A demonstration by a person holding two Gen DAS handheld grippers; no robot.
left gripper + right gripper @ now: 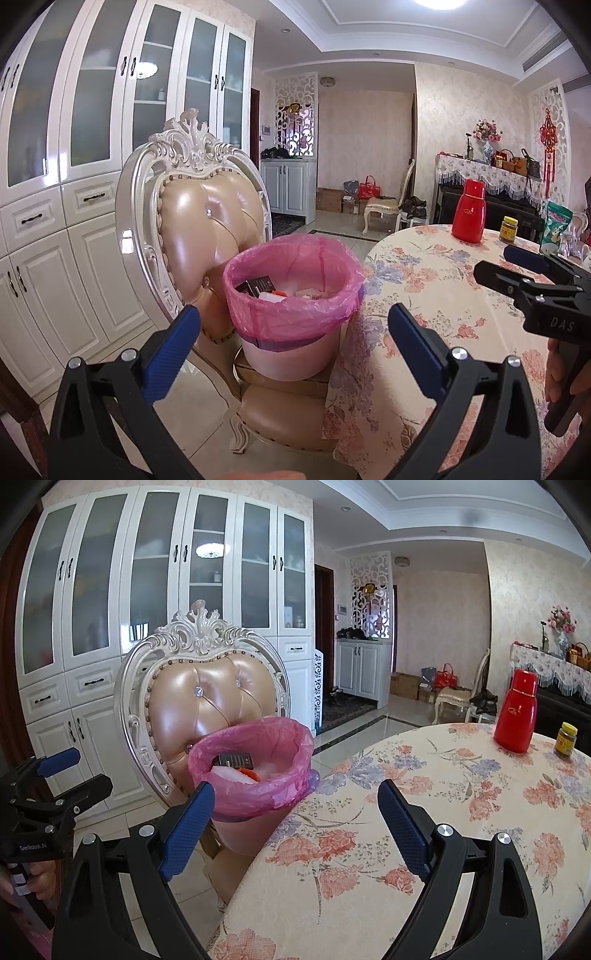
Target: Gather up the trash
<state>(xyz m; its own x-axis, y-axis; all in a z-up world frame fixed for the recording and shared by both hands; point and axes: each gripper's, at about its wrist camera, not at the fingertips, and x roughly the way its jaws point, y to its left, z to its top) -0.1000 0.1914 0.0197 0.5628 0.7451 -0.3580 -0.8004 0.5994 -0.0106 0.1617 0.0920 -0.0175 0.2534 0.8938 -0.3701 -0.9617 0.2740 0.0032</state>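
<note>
Left wrist: left tool spread wide, empty; trash bin straight ahead on chair. Right tool also apart, desk edge below it, red flask and jar beyond.

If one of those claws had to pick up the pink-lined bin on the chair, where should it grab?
Probably the rim of the bin, from above: one of the fingers inside, the other outside. Its round body looks too wide for the open left gripper, while the near edge is exposed, with the chair back behind and the table beside it.
</note>
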